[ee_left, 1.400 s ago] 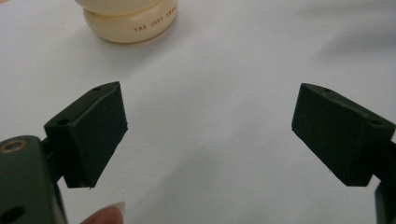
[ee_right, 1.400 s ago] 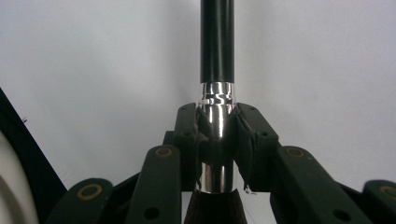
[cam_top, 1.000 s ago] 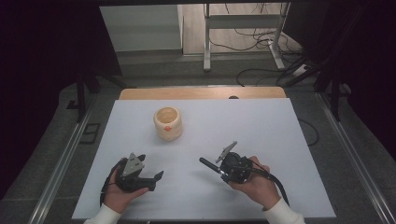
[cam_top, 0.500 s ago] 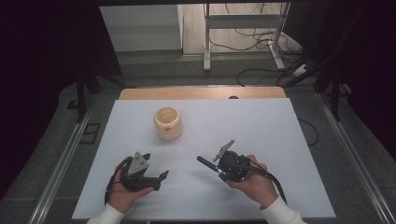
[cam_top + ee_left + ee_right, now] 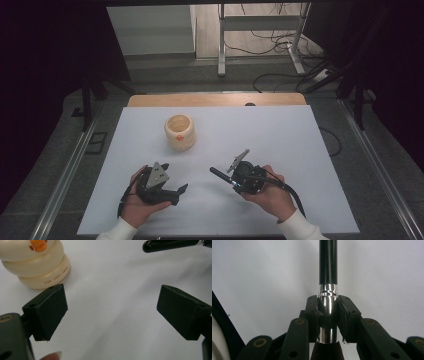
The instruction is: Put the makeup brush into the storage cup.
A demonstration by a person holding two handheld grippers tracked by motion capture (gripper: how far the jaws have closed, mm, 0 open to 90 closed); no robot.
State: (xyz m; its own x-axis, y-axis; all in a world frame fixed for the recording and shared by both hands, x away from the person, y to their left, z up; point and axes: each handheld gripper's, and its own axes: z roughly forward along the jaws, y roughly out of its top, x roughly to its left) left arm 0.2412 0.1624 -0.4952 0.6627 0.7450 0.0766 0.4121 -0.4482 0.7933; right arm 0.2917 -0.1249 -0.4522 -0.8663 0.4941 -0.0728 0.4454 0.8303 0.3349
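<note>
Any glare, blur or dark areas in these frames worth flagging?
High view: surroundings nearly black, the white table evenly lit, no hard shadows. Left gripper view: the cream holder is sharp enough to read its lettering, the near jaws soft. Right gripper view: the brush has bright glare bands on its metal ferrule.

Lab or recording workspace. White desk (image 5: 280, 135) with wooden edge, flanked by metal rails (image 5: 65, 180) on grey floor. Loose cables (image 5: 280, 37) beyond, metal stand legs (image 5: 221, 45), dark curtained surround. Nothing domestic in sight.
</note>
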